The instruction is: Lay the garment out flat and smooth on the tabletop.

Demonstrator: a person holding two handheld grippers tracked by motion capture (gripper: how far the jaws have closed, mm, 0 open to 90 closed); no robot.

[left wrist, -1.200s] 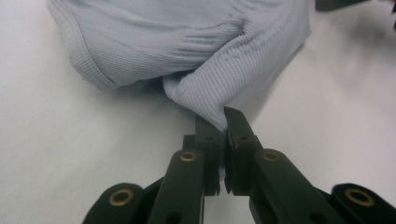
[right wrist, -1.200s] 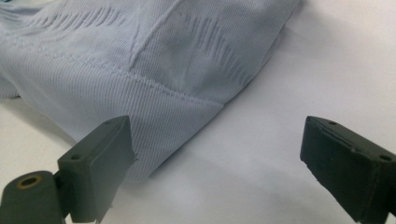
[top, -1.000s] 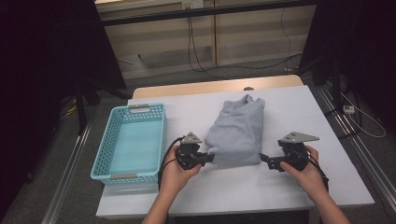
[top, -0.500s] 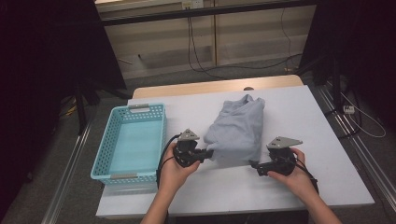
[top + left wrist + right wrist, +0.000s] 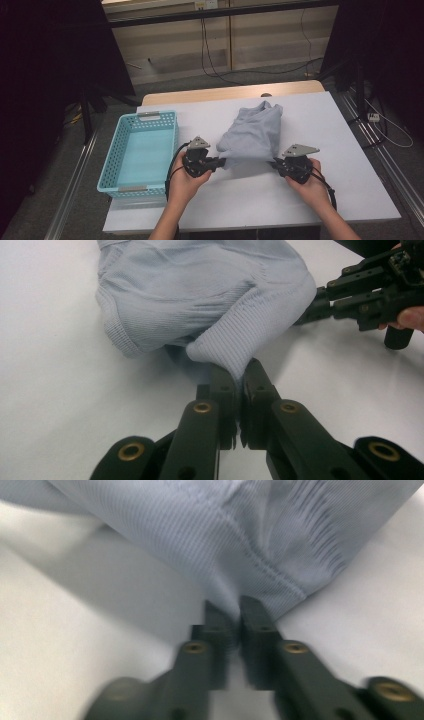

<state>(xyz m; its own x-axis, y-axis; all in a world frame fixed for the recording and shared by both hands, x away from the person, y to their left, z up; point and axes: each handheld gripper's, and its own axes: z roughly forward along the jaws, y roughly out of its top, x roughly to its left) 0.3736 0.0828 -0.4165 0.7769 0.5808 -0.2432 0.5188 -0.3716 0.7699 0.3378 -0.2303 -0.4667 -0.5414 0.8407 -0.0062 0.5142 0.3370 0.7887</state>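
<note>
A folded pale blue sweater (image 5: 253,134) lies on the white table (image 5: 320,125), its near edge lifted a little. My left gripper (image 5: 220,161) is shut on the sweater's near left corner (image 5: 227,347), the ribbed cloth pinched between its black jaws. My right gripper (image 5: 274,162) has just been closing, and its jaws now pinch the near right corner (image 5: 250,575) of the sweater. In the left gripper view the right gripper (image 5: 312,315) reaches in under the cloth's far edge.
A light blue plastic basket (image 5: 113,165) stands at the left of the table, with nothing inside. A wooden strip (image 5: 235,92) runs along the table's far edge. Cables lie on the floor beyond, and metal rails run along both sides.
My right gripper moved left to the sweater's near right corner and its jaws went from open to shut on the cloth. The left gripper kept its grip and its place.
</note>
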